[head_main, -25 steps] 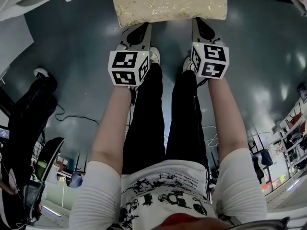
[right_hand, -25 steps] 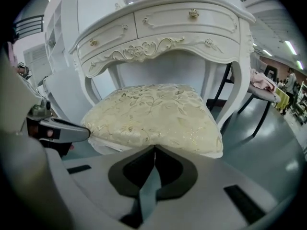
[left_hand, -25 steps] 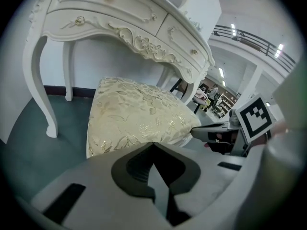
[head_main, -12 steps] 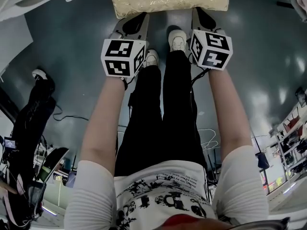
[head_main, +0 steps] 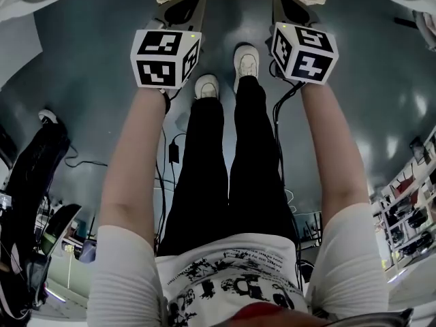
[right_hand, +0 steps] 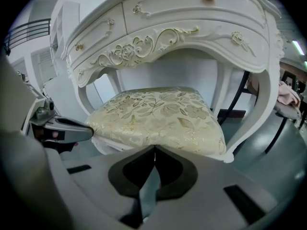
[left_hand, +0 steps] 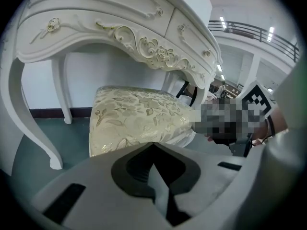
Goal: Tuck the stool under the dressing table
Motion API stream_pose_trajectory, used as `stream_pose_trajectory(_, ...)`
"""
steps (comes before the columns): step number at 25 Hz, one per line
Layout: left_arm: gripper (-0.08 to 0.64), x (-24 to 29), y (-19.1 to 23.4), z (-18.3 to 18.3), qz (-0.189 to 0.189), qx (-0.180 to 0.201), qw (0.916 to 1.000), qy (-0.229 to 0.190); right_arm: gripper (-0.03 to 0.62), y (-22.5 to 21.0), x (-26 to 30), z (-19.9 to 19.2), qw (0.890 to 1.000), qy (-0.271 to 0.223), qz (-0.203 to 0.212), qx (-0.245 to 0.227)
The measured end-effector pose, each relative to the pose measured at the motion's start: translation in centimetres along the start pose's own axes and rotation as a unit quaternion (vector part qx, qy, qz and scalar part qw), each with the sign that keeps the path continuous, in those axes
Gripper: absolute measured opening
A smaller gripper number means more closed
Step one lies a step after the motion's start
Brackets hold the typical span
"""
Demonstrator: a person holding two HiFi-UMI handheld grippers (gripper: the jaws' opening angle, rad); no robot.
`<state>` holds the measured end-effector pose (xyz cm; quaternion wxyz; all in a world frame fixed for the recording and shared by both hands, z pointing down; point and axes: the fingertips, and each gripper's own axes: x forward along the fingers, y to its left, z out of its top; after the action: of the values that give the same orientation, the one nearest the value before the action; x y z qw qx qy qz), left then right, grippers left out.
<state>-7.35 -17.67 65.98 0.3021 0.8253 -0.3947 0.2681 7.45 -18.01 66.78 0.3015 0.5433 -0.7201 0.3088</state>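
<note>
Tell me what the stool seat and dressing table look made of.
Stool seat: woven fabric, cream with a glinting gold leaf pattern, likely brocade over padding.
Dressing table: probably white-painted wood with a smooth sheen and carved scrolls touched with gold; moulded resin is possible.

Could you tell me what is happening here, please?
A person holds a tool in each hand and is tucking a cushioned stool under a white dressing table. The left tool and the right tool both have their jaws together, with the tips set at the seat's near edge. The stool stands largely beneath the table.
</note>
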Motion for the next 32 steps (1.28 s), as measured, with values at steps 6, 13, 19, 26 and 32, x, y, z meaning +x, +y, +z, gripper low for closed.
stream_pose_trajectory(6,0.020,1.1,1.5,1.7,0.037,0.005,0.9993,-0.001,0.017,-0.5,0.6,2.0,1.000,-0.012,0.022,-0.010)
stream_pose_trajectory(13,0.020,2.3,3.3,2.8,0.056,-0.004,0.9983,-0.015,0.017,-1.1,1.7,3.5,0.997,-0.020,0.018,-0.073)
stream_pose_trajectory(19,0.020,3.4,4.1,4.0,0.068,-0.008,0.9974,-0.021,0.017,-1.6,2.9,4.8,0.994,-0.031,0.010,-0.102)
stream_pose_trajectory(26,0.020,5.2,4.2,5.3,0.050,0.029,0.9981,-0.022,0.017,-2.5,4.0,6.5,0.992,-0.045,-0.008,-0.121)
stream_pose_trajectory(32,0.020,5.7,4.6,6.2,0.047,0.044,0.9977,-0.020,0.017,-2.8,4.6,7.5,0.994,-0.043,-0.011,-0.103)
